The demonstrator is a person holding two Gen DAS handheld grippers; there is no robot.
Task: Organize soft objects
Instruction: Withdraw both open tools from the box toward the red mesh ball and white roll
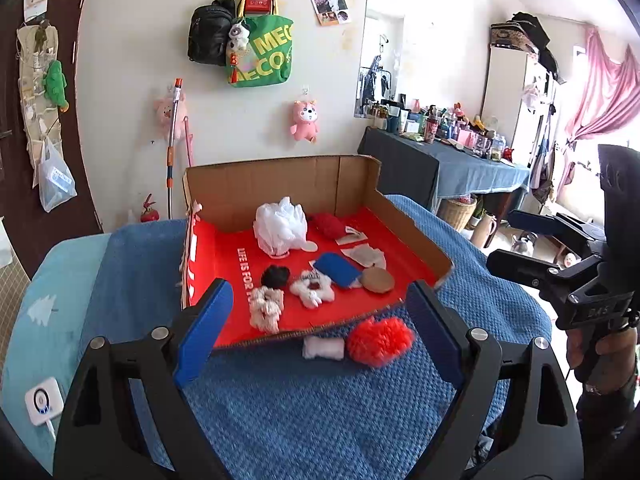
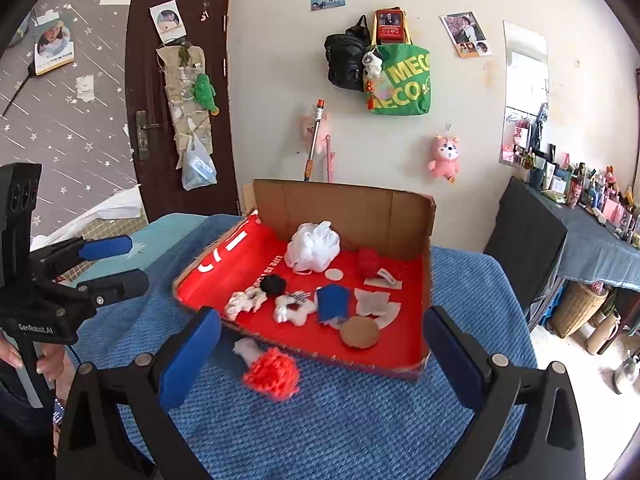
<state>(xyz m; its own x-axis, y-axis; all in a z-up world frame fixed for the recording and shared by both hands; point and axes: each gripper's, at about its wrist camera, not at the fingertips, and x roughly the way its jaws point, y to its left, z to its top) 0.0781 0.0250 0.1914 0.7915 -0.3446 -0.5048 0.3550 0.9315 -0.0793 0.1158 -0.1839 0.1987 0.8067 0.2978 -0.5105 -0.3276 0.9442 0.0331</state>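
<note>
the step in hand looks like a pause between placements: most soft things already lie in the cardboard tray [image 1: 360,176], and two are left outside it on the blue blanket [image 1: 320,420].

left gripper [image 1: 316,332]: its jaws stand wide and hold nothing, the blue pads touching nothing. ahead of the gap and between the two pads lies a small white roll [image 1: 323,347], with the red pompom [image 1: 379,340] touching it on the side of the right-hand pad; both sit just outside the tray's near edge.

right gripper [image 2: 320,354]: its jaws are spread as wide as they go, also empty. the pompom [image 2: 272,374] lies between the pads, nearer the left-hand one, the white roll [image 2: 249,349] just beyond it against the tray [image 2: 416,208] wall.

the next move, as i judge it, calls for one gripper to come down over the pompom or the roll, close gently on it, and lift it over the low front edge onto the red floor.
</note>
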